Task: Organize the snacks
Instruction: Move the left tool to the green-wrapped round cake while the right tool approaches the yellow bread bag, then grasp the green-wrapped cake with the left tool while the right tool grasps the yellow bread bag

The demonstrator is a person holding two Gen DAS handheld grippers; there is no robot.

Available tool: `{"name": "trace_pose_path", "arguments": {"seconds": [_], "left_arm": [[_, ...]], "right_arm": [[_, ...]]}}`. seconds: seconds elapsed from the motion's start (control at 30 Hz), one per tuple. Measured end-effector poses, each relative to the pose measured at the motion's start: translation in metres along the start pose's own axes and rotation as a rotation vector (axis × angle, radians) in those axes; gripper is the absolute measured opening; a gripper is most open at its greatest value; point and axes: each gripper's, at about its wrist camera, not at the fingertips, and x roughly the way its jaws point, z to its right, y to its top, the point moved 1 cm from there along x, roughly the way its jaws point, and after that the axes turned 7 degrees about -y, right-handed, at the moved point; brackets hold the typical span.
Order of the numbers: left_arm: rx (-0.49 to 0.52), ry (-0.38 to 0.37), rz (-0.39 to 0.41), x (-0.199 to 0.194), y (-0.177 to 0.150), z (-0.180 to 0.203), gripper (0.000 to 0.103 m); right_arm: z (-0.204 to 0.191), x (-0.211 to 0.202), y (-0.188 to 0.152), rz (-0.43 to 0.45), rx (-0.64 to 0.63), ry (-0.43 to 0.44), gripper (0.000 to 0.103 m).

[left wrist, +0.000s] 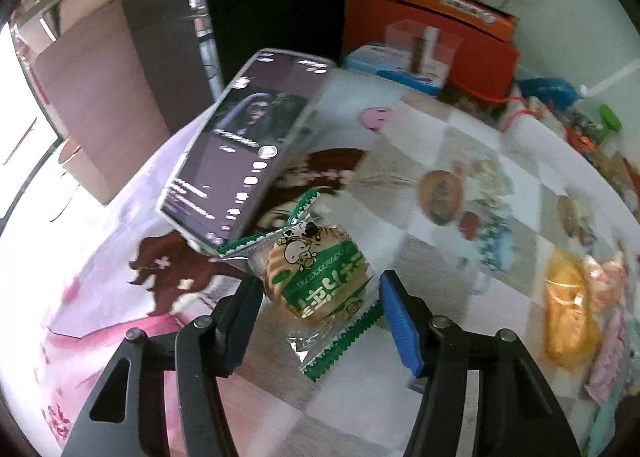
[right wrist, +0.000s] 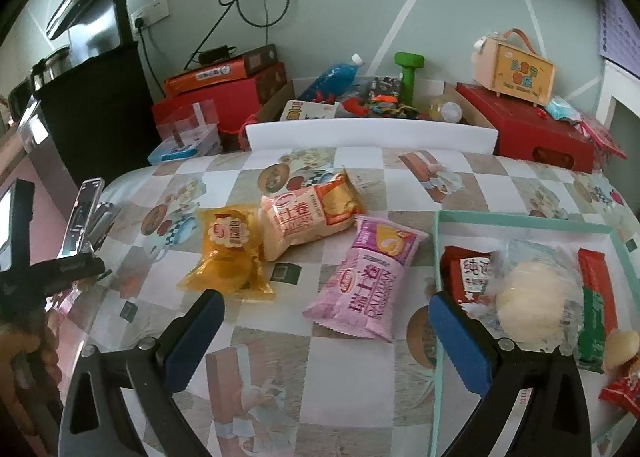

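A round biscuit in a green-and-clear wrapper (left wrist: 316, 277) lies on the patterned tablecloth between the fingers of my left gripper (left wrist: 320, 283). The black left finger touches the wrapper, while the blue right pad (left wrist: 400, 321) stands a small gap off the biscuit, so the gripper is open. My right gripper (right wrist: 324, 299) hangs open and empty just in front of a pink roll pack (right wrist: 368, 277). An orange-white roll pack (right wrist: 308, 217) and a yellow pack (right wrist: 228, 257) lie beyond. A teal-rimmed tray (right wrist: 520, 219) on the right holds a white bun (right wrist: 536, 301) and red and green packs.
A phone on a stand (left wrist: 248, 161) leans right behind the biscuit; the phone (right wrist: 82, 217) is at the table's left edge. Red boxes (right wrist: 532, 133), a blue bottle (right wrist: 336, 77), a green dumbbell (right wrist: 408, 77) and a white board (right wrist: 372, 137) line the back. A hand (right wrist: 24, 357) shows at far left.
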Motion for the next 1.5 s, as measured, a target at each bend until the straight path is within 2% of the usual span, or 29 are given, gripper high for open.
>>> {"name": "trace_pose_path", "arguments": {"seconds": [0.13, 0.3, 0.6, 0.7, 1.0, 1.4, 1.43, 1.5], "left_arm": [[0.041, -0.070, 0.011, -0.011, -0.001, 0.022, 0.061], [0.090, -0.139, 0.021, -0.021, -0.006, 0.046, 0.061], [0.149, -0.245, -0.031, -0.017, -0.018, 0.079, 0.061], [0.137, -0.251, -0.039, -0.016, -0.018, 0.075, 0.061], [0.075, -0.228, -0.040, -0.009, -0.011, 0.051, 0.061], [0.056, -0.243, -0.065, 0.000, -0.011, 0.047, 0.061], [0.055, -0.242, -0.066, 0.000, -0.012, 0.047, 0.061], [0.054, -0.241, -0.067, 0.000, -0.012, 0.047, 0.061]], "right_arm": [[0.008, -0.001, 0.002, 0.007, 0.024, -0.004, 0.103], [0.003, -0.003, 0.004, 0.031, 0.017, 0.036, 0.103], [-0.023, 0.007, 0.017, 0.060, -0.038, 0.084, 0.103], [-0.032, 0.013, 0.018, 0.052, -0.060, 0.091, 0.103], [-0.064, 0.042, 0.022, 0.007, -0.115, 0.128, 0.092], [-0.084, 0.075, 0.020, -0.063, -0.140, 0.126, 0.066], [-0.085, 0.077, 0.020, -0.067, -0.142, 0.126, 0.060], [-0.085, 0.078, 0.019, -0.074, -0.143, 0.133, 0.060]]}}
